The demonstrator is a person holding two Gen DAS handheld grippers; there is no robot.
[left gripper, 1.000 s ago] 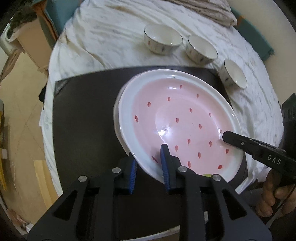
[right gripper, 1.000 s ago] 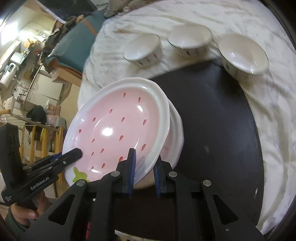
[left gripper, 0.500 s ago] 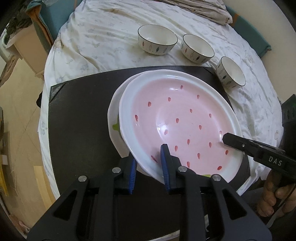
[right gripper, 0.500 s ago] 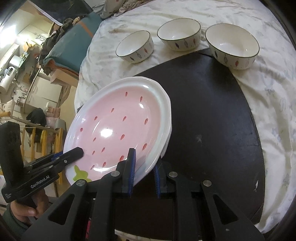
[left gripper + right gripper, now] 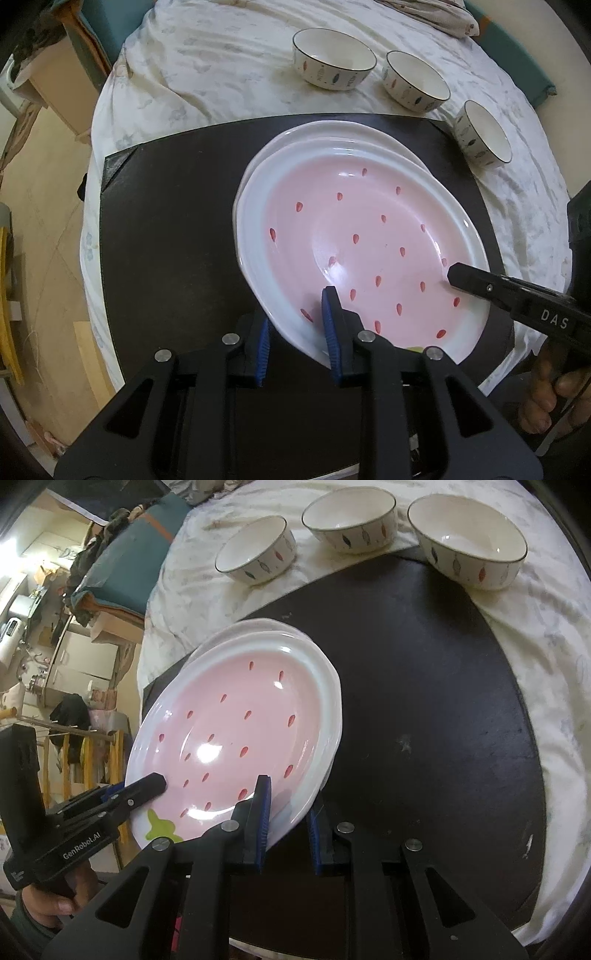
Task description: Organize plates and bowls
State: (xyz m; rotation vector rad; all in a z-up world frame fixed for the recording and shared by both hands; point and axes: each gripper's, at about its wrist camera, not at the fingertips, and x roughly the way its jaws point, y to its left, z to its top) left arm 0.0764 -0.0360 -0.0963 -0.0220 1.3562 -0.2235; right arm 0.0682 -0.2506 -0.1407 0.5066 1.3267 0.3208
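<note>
While both grippers' fingers (image 5: 334, 332) clamp the pink plate (image 5: 369, 240) atop another, three bowls (image 5: 334, 59) stand behind.

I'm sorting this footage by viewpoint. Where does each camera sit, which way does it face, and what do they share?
Left wrist: on the left tongs, facing steeply down at the pink plate; the other hand shows.
Right wrist: on the right tongs, facing down across the same plate; the left hand shows.
Shared: plate, three bowls, black mat.

Black grippers (image 5: 297, 338), blue pads (image 5: 330, 325), silver screws
</note>
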